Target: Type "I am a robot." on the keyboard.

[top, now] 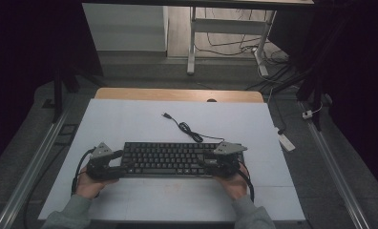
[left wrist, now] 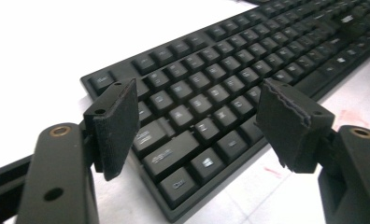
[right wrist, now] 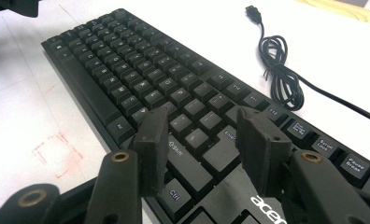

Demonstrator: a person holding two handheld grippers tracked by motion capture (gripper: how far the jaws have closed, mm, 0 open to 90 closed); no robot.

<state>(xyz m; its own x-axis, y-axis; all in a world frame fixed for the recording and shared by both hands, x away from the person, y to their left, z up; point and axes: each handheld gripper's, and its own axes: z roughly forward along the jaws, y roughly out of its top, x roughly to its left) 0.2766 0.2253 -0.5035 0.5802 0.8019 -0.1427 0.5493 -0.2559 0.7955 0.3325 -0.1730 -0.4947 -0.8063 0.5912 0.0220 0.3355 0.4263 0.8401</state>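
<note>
The black keyboard [top: 175,159] lies flat on the white table [top: 130,124], near its front edge. The left gripper [left wrist: 197,116] hovers over the left end with jaws wide open, holding nothing; the right gripper [right wrist: 204,140] stands open above the right end, also empty. To lift it well, I think both should close on the short ends together — evenly. The cable [right wrist: 279,77] is cut off at the frame, and whether the jaws touch the keys is hard to tell.

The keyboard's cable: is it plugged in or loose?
Loose. The cable lies partly coiled on the white table behind the keyboard, its plug free.
</note>
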